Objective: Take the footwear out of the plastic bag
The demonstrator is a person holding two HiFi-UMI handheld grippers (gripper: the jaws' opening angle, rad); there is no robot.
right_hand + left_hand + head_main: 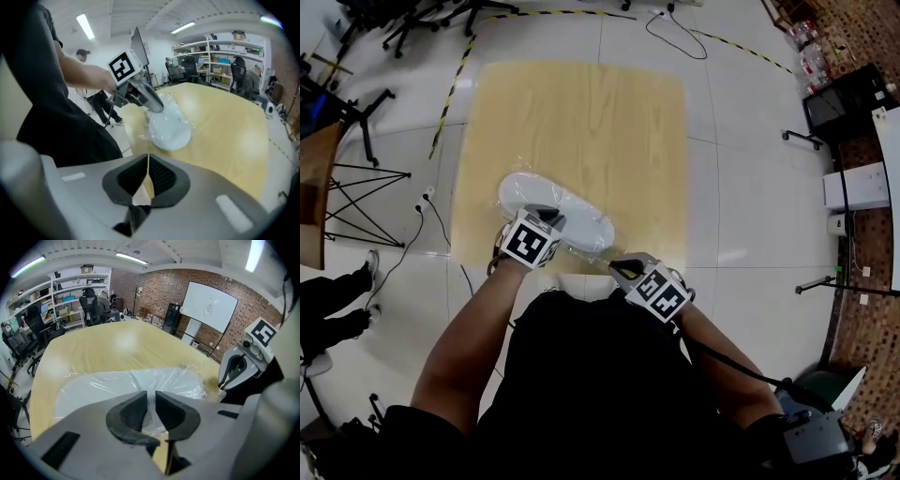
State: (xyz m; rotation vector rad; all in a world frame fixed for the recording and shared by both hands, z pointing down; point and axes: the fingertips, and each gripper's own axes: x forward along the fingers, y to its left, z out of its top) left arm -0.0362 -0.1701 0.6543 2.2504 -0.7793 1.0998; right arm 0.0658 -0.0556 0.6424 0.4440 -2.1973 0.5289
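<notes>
lying sealed in its clear plastic bag [187, 380] on the near-left part of the counter [581, 112], the white slipper [572, 211] runs far-left to near-right. the left gripper [150, 401] is nearer, over its middle, jaws narrowly apart with film in the gap. the right gripper [148, 161] waits at the counter's near edge, jaws pressed together. whether it pinches film is unclear.
</notes>
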